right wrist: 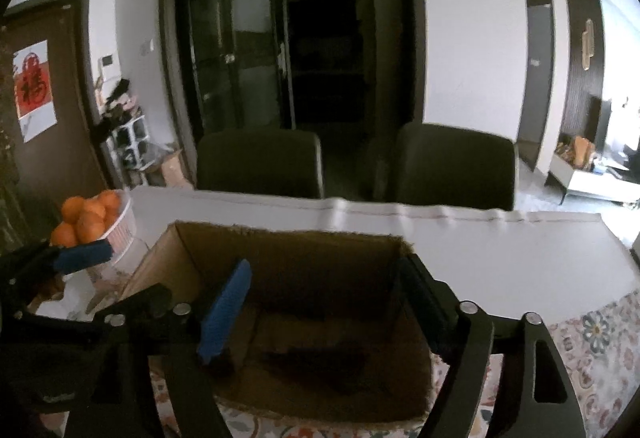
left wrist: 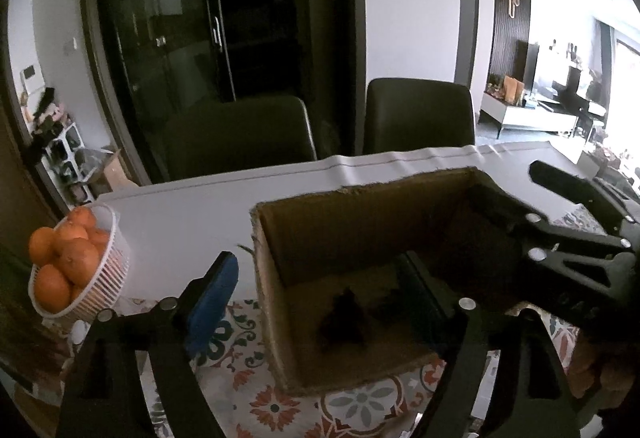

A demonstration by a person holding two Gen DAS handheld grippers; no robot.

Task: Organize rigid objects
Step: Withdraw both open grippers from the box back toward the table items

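An open brown cardboard box (left wrist: 280,318) stands on the table; it also shows in the right wrist view (right wrist: 280,250). Dark objects (left wrist: 344,322) lie on its floor, too dim to name; in the right wrist view they (right wrist: 320,358) look like a flat dark shape. My left gripper (left wrist: 320,290) is open and empty, its fingers straddling the box's left wall. My right gripper (right wrist: 324,306) is open and empty, held over the box's inside. The right gripper's body (left wrist: 568,250) shows at the box's right side in the left wrist view.
A white basket of oranges (left wrist: 64,266) stands at the table's left; it also shows in the right wrist view (right wrist: 96,217). A patterned cloth (left wrist: 280,398) covers the near table, white cover (left wrist: 200,205) beyond. Two dark chairs (left wrist: 240,133) stand behind.
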